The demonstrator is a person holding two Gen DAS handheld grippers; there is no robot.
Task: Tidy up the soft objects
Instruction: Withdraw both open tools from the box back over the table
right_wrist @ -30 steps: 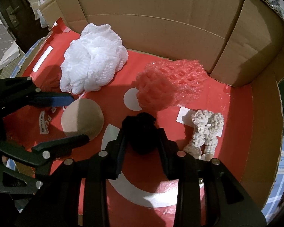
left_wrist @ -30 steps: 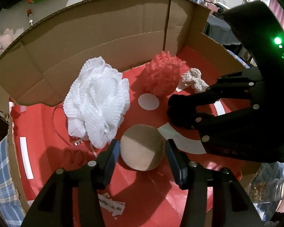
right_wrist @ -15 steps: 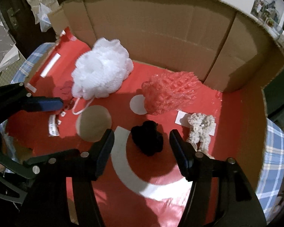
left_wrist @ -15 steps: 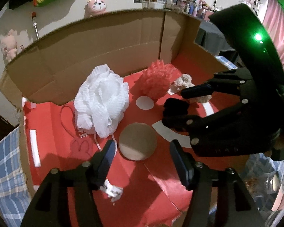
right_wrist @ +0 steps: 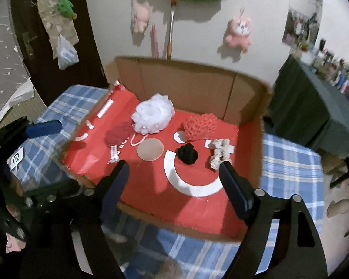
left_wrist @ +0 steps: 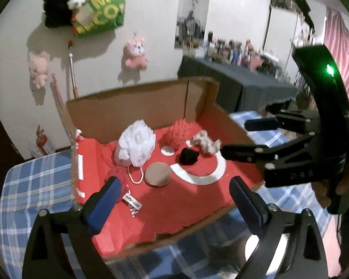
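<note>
Soft objects lie inside an open cardboard box with a red floor (left_wrist: 165,209) (right_wrist: 149,193): a white mesh pouf (left_wrist: 136,145) (right_wrist: 154,113), a coral-red pouf (left_wrist: 183,132) (right_wrist: 202,127), a black scrunchie (left_wrist: 188,156) (right_wrist: 187,154), a cream scrunchie (left_wrist: 204,142) (right_wrist: 219,153), a tan round sponge (left_wrist: 157,174) (right_wrist: 150,149) and a dark red scrunchie (left_wrist: 115,174) (right_wrist: 119,133). My left gripper (left_wrist: 174,195) is open and empty, raised in front of the box. My right gripper (right_wrist: 173,183) is open and empty, also raised; it shows in the left wrist view (left_wrist: 249,137).
The box stands on a blue plaid cloth (left_wrist: 32,193) (right_wrist: 290,169). A white tag (left_wrist: 132,201) (right_wrist: 114,154) lies on the box floor. A dark covered table (left_wrist: 244,86) with small items stands behind. Plush toys (right_wrist: 237,31) hang on the wall.
Both grippers have pulled up and back out of the box and opened wide. The right gripper let go of the black scrunchie, which now lies on the box floor.
</note>
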